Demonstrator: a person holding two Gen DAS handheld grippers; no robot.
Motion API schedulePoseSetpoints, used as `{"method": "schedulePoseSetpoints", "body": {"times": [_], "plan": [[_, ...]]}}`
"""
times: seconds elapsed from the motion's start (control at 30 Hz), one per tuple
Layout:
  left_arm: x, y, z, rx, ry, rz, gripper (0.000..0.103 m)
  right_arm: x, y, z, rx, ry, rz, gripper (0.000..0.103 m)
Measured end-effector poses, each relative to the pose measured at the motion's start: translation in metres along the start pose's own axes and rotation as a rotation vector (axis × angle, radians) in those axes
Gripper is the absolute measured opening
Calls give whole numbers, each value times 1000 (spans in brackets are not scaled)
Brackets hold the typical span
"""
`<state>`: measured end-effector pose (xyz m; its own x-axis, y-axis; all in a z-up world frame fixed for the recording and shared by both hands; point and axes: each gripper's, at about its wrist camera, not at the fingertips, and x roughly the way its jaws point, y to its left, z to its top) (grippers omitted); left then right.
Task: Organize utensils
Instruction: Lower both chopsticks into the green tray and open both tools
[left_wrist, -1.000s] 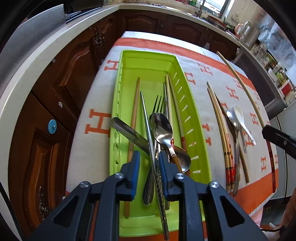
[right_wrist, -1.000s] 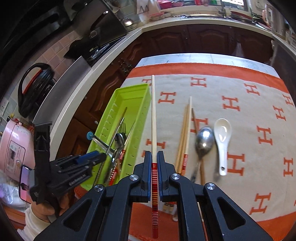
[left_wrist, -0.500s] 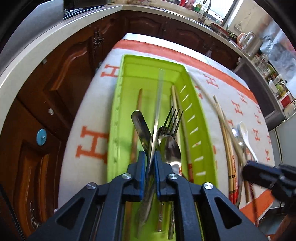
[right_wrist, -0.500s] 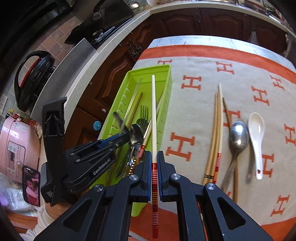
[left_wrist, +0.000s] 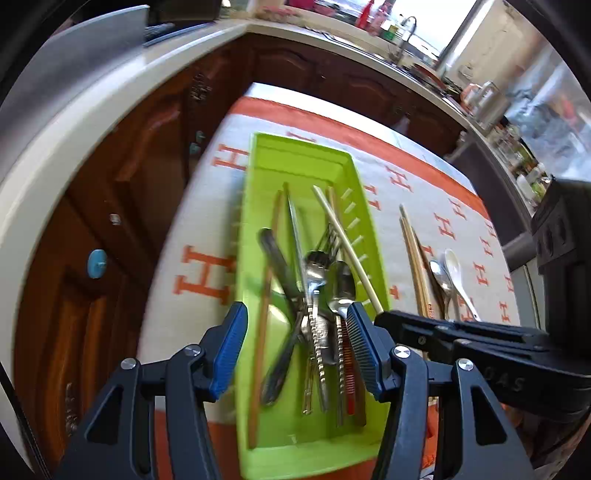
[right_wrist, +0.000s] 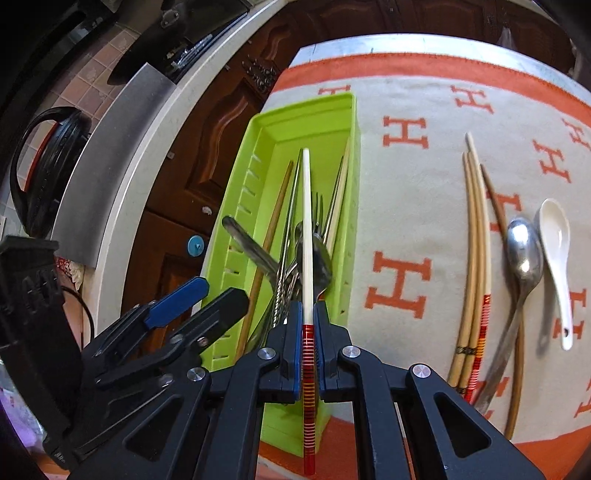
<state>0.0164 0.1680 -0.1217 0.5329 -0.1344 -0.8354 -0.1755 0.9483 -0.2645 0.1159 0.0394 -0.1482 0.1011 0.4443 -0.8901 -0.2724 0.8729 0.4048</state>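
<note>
A green tray (left_wrist: 255, 192) (right_wrist: 236, 229) holds several utensils: metal spoons, a fork (left_wrist: 317, 269), metal and wooden chopsticks. My left gripper (left_wrist: 295, 332) is open and empty just above the tray's near end. My right gripper (right_wrist: 306, 325) is shut on a cream chopstick with a red-striped end (right_wrist: 306, 221) and holds it over the tray; it also shows in the left wrist view (left_wrist: 347, 243). On the cloth to the right lie bamboo chopsticks (right_wrist: 474, 236), a metal spoon (right_wrist: 522, 254) and a white ceramic spoon (right_wrist: 556, 243).
The tray sits near the left edge of a cloth with orange H marks (right_wrist: 402, 280) on a table. Dark wooden cabinets (left_wrist: 147, 155) and a pale countertop (left_wrist: 74, 110) stand close on the left. The two grippers are close side by side.
My left gripper has opened and let go of the metal chopstick, which now lies in the tray. My right gripper has moved left with its chopstick, over the tray.
</note>
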Motion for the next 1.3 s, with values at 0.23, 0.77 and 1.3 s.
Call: {"method": "schedulePoseSetpoints", "body": {"times": [0.23,0.77,1.3], "plan": [[-14,12,-1,-8,-9,67,54,-1,3,-8,-8,8,17,7],[-14,-8,-23,50,35,88,54,-11,9,-43,-111,76,24,7],[-9,14,-30,-12,62,114,54,19,9,-39,-97,107,90,7]]}}
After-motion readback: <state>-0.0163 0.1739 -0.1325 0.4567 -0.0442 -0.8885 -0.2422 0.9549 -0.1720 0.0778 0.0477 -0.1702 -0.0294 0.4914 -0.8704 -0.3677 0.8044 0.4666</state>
